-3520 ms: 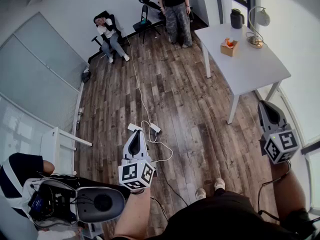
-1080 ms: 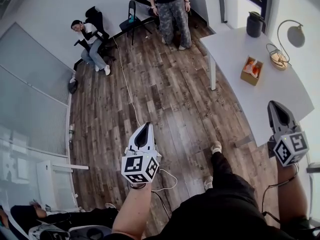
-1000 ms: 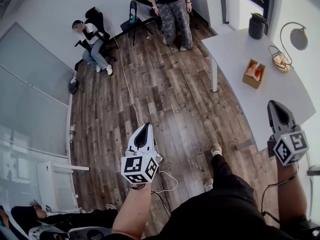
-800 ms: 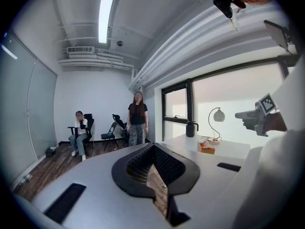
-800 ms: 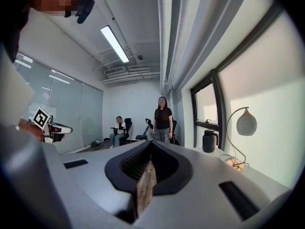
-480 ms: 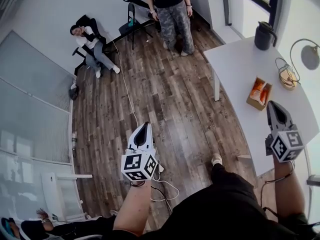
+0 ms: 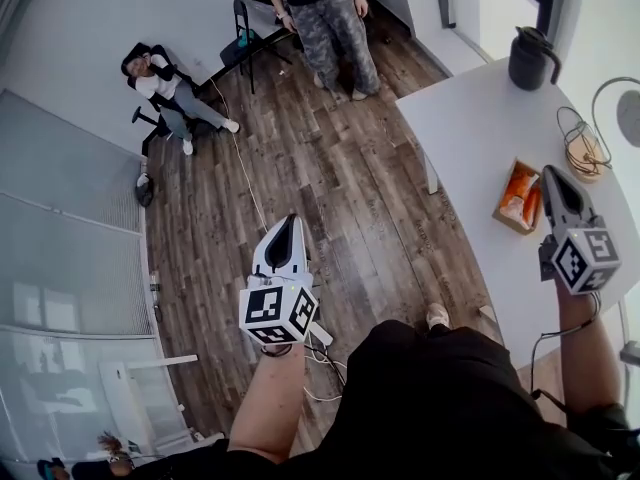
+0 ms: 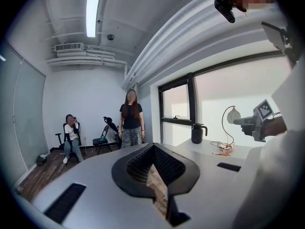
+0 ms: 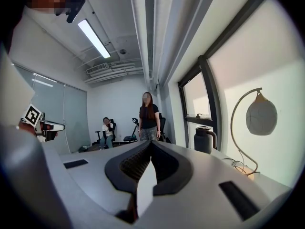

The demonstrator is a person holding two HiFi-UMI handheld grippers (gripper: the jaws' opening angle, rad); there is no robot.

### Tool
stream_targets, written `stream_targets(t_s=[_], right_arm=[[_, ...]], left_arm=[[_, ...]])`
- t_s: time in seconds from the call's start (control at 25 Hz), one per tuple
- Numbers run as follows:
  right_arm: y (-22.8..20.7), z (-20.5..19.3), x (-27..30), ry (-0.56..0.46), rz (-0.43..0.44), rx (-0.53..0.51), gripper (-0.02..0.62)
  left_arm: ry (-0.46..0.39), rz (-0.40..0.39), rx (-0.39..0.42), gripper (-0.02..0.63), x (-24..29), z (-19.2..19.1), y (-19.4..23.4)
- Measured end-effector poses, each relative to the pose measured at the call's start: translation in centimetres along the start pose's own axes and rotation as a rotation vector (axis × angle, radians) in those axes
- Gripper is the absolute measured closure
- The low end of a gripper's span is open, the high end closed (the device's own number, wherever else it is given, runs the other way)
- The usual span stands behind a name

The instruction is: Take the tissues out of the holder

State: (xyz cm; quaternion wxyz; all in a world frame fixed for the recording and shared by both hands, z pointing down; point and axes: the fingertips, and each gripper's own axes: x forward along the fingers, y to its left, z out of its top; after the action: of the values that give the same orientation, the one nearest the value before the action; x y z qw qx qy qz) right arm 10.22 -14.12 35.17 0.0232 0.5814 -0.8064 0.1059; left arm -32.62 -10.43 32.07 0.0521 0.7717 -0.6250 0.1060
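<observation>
The tissue holder (image 7: 518,197), a small wooden box with orange tissues in it, stands on the white table (image 7: 470,128) near its right side. My right gripper (image 7: 551,174) hovers over the table just right of the holder, jaws shut and empty. The right gripper view shows its closed tips (image 9: 151,143) pointing level across the room; the holder lies below that view. My left gripper (image 7: 285,222) is held over the wooden floor, well left of the table, with its tips (image 8: 153,147) together and nothing in them.
A black jug (image 7: 528,58) stands at the table's far end, a wire-based lamp (image 7: 585,153) right of the holder. One person stands (image 7: 320,18) and another sits (image 7: 160,83) at the far wall. A white cable (image 7: 245,178) trails across the floor.
The person carrying the grippers has walked up to the table. The holder has come from far ahead to right beside the right gripper, which now sits over the tabletop. Both stay shut.
</observation>
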Motion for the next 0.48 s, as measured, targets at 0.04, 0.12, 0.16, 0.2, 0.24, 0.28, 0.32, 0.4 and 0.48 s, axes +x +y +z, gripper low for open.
stream_targets(t_s=[0.04,0.12,0.16,0.2,0.24,0.28,0.32,0.4,0.48], right_arm=[[-0.6,-0.1,0.5,-0.001,-0.002,0.005,0.591],[-1.7,-0.5,1.1,0.002,-0.010,0.011,0.591],[-2.2,-0.5,1.3,0.005,-0.018,0.013,0.591],[-2.6,-0.5,1.5,0.008,-0.032,0.014,0.591],[-3.0,-0.3,1.6,0.010,-0.049,0.016,0.591],[-3.5,-0.1,1.6,0.010,-0.068,0.019,0.591],[-3.9,0.1,1.6,0.007,-0.087,0.022,0.591],[-4.9,0.4,1.5,-0.002,-0.124,0.022,0.591],[-6.0,0.6,1.5,-0.004,-0.165,0.018,0.591]], left_arm=[[0.004,-0.005,0.006,0.601,1.0,0.0,-0.4],[0.010,-0.012,0.010,0.601,2.8,0.0,-0.7],[0.011,-0.017,0.007,0.601,3.6,0.2,-0.7],[0.012,-0.028,0.005,0.601,4.5,0.5,-0.6],[0.013,-0.042,0.007,0.601,5.5,0.8,-0.5],[0.013,-0.060,0.012,0.601,6.4,1.1,-0.6],[0.012,-0.077,0.019,0.601,7.5,1.4,-0.7],[0.005,-0.110,0.027,0.601,9.8,1.8,-1.1],[-0.015,-0.146,0.027,0.601,12.4,2.7,-1.9]])
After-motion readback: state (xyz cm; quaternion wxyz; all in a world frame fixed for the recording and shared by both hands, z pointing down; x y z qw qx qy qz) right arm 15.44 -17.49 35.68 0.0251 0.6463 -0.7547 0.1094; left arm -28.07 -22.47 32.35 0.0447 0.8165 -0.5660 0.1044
